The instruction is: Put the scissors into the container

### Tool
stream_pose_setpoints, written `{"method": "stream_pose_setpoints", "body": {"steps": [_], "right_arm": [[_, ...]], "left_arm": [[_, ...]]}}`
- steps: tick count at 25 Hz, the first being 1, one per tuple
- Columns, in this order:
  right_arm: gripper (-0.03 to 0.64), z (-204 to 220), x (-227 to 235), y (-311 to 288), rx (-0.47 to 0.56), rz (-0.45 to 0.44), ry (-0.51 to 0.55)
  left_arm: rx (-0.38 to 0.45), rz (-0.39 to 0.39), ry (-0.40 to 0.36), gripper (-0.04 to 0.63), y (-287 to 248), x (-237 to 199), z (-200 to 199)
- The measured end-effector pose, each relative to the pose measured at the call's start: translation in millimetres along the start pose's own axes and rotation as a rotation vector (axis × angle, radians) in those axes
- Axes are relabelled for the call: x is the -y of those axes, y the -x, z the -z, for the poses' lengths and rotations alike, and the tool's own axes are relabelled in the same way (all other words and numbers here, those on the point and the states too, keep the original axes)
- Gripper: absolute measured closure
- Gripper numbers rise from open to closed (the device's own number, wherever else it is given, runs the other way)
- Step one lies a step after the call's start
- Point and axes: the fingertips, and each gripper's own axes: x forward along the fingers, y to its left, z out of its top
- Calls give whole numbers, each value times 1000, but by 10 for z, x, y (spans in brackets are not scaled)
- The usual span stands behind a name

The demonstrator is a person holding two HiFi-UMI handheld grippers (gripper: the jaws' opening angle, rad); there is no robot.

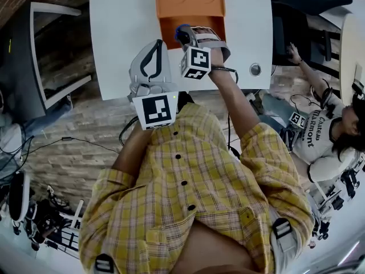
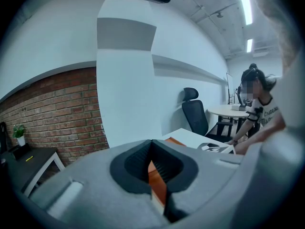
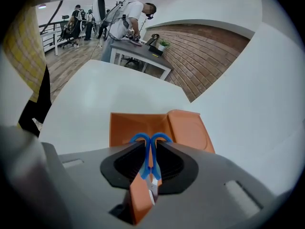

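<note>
An orange container (image 1: 169, 25) stands open on the white table (image 1: 120, 21), its lid (image 1: 190, 0) folded back on the far side. My right gripper (image 1: 185, 37) hangs over the container's near edge, shut on blue-handled scissors (image 1: 182, 33). In the right gripper view the scissors (image 3: 151, 152) stand upright between the pads, handle loops towards the container (image 3: 125, 127) and lid (image 3: 188, 130). My left gripper (image 1: 155, 45) hovers over the table's front edge, left of the container, shut with nothing in it. A strip of the container (image 2: 157, 184) shows past its jaws.
A small round silver fitting (image 1: 255, 69) sits near the table's front right edge. A black chair (image 1: 287, 27) stands right of the table, and a seated person (image 1: 328, 136) beyond it. A white-framed dark desk (image 1: 48, 44) stands to the left.
</note>
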Motion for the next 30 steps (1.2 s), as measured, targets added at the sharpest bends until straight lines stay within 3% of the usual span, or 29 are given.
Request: {"method": "stream_pose_setpoints", "body": {"steps": [4,9,20,26,30], "right_arm": [[532,58,-6,-93,-10,-20,-10],[532,167,0,-192,-20,-32,-14],[532,186,-70,-289,-33,-86,2],[531,161,-125,-375,-35,-125,7],[531,179,-132,-420,-43,-135,12]], "left_arm": [[3,7,7,598,-29,9,39],[11,19,-49,598,-121,92,105],[3,-1,-84,598,-81,74,120],[-22,0,-87,598,-49,74,177],[-44,7,-50,598,-26,133,252]]}}
